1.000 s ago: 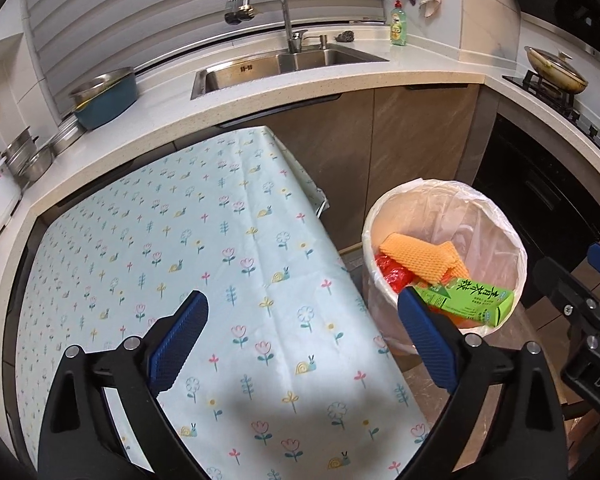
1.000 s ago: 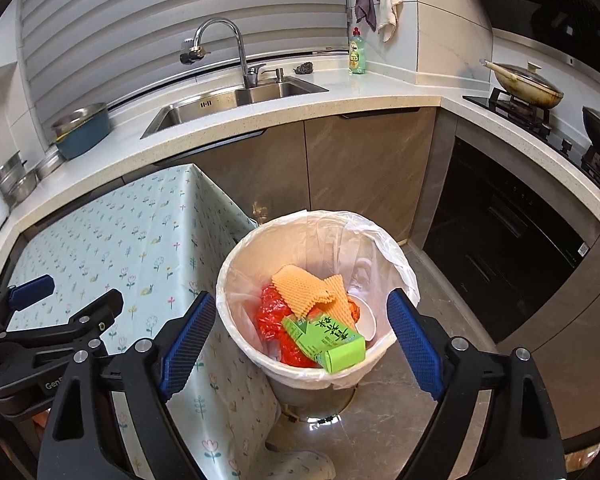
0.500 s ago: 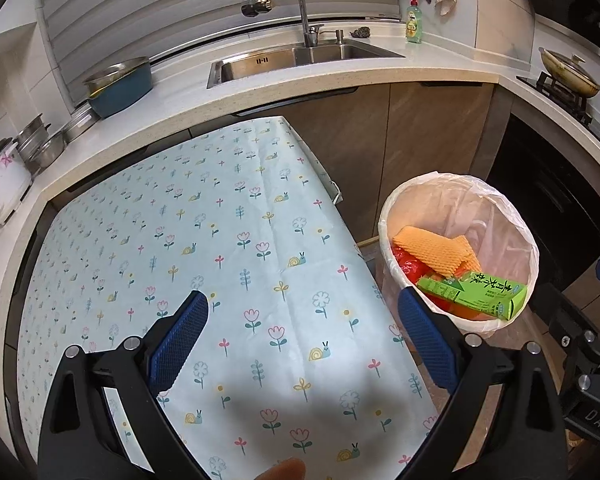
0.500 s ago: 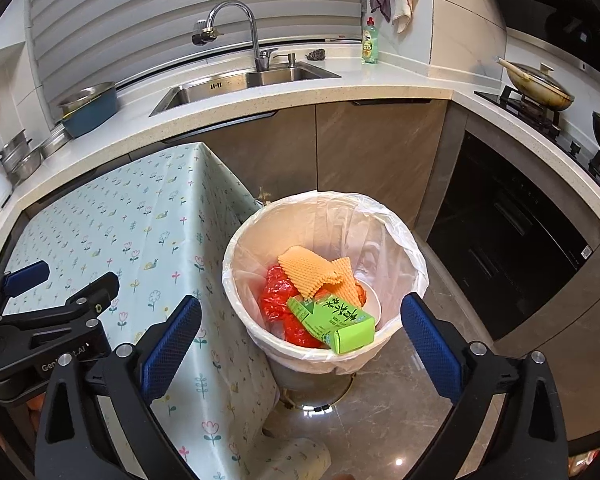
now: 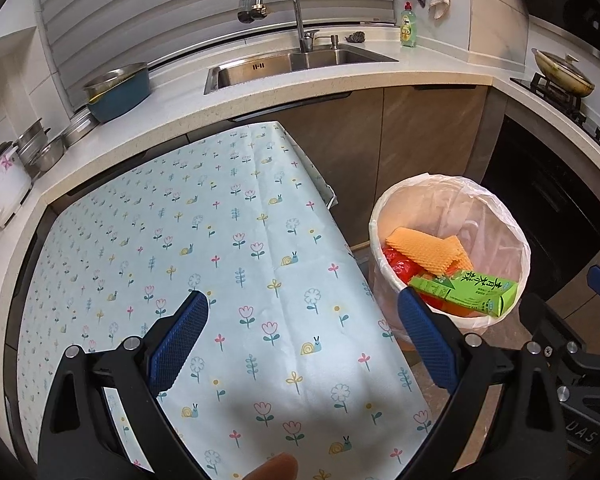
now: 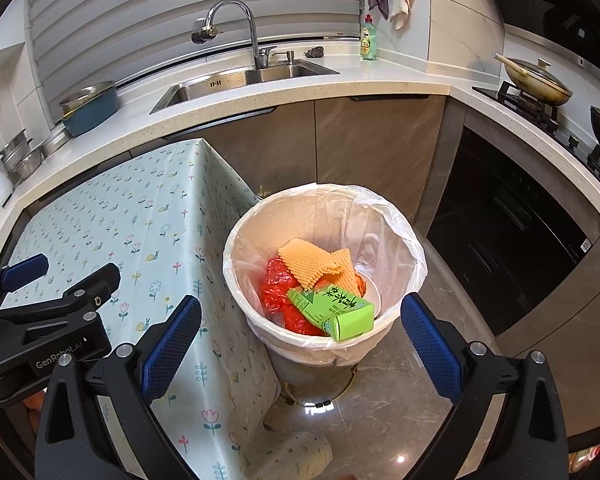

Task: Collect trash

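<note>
I'm looking into a kitchen with a pale stone counter [image 6: 340, 92] that curves round a steel sink [image 6: 236, 80] and tall tap [image 6: 236, 20], a bottle of green dish soap [image 6: 367, 38] by the wall and a lidded pan [image 6: 536, 80] on the hob at the right. In front of the counter stands a table under a flowered tablecloth [image 5: 204, 264], and just beside its right edge, on the marble floor, sits the trash bin [image 6: 404, 232] lined with a thin white bag. Inside it I can see the trash: a green drink carton [image 6: 334, 306] lying on top near the front rim, orange foam netting [image 6: 312, 262] behind it, and crumpled red plastic [image 6: 276, 292] to the left. My right gripper [image 6: 300, 336] hangs over the near edge of the bin with its blue pads spread wide and nothing between them. My left gripper [image 5: 302, 340] hovers above the tablecloth, likewise spread wide with nothing in its grasp; the bin lies off to its right. A fingertip [image 5: 274, 468] shows at the bottom edge of the left wrist view.
</note>
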Demonstrator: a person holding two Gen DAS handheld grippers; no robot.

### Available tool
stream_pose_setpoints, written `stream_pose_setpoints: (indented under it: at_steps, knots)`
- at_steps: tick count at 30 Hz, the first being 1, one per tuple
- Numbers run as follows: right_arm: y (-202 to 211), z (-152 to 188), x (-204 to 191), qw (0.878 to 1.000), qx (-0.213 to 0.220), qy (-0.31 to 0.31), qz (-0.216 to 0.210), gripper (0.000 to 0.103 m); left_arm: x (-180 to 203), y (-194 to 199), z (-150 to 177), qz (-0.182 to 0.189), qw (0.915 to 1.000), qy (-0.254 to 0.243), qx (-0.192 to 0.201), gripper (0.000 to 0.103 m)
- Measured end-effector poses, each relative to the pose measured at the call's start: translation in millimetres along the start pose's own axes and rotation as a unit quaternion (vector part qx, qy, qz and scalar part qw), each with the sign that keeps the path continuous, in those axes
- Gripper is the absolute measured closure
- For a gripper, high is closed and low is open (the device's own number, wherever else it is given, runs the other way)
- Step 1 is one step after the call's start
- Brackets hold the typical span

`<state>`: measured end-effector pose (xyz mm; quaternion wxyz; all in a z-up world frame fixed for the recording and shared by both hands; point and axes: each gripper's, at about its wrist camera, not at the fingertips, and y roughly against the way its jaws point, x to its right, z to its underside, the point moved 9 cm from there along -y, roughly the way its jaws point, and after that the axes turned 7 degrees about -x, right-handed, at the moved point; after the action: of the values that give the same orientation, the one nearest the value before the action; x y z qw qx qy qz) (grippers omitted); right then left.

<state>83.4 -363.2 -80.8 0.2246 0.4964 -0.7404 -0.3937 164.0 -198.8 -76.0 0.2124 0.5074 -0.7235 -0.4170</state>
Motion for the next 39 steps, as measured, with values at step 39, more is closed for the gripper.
stream_pose_setpoints:
  at_steps: [39]
  knots:
    - [7,13,-3,1.0,0.001,0.012,0.005,0.007,-6,8,13,-0.007,0.9999,0.011,0.001,0.012]
